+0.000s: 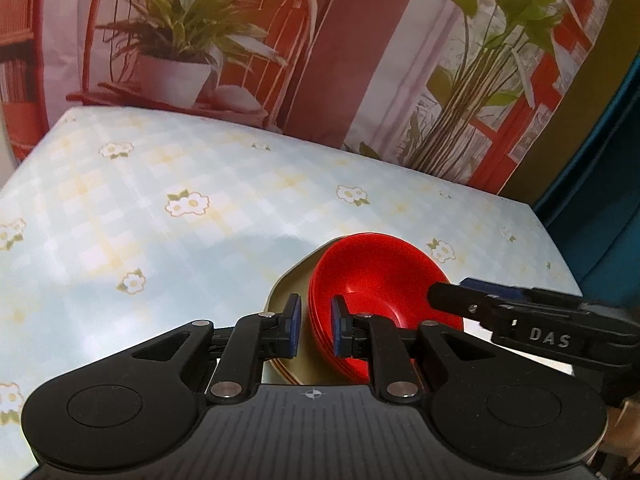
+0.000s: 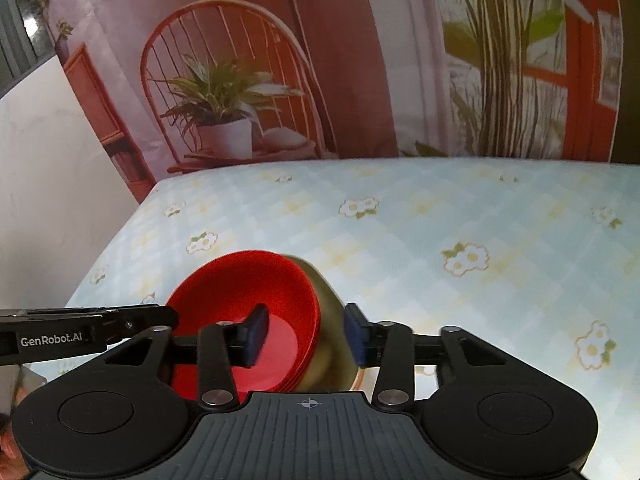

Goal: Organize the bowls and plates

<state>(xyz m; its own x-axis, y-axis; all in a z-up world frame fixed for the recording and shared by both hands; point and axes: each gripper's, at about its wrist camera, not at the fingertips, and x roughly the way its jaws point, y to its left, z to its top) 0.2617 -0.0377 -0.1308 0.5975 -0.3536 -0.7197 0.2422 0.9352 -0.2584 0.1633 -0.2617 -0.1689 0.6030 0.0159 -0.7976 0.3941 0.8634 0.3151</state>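
Note:
A stack of red bowls (image 1: 372, 280) sits on a stack of beige plates (image 1: 288, 280) near the table's front edge. My left gripper (image 1: 316, 326) straddles the left rims of the bowls and plates, its jaws narrow; firm contact cannot be made out. In the right wrist view the red bowls (image 2: 240, 292) and beige plates (image 2: 332, 344) lie between the fingers of my right gripper (image 2: 306, 334), which is open around their right rims. Each gripper shows in the other's view: the right one (image 1: 520, 316), the left one (image 2: 80, 332).
The table (image 1: 200, 220) has a pale blue checked cloth with white flowers. A printed backdrop (image 1: 320, 60) of a chair, plants and a window stands behind its far edge. A white wall (image 2: 48, 180) is at the left.

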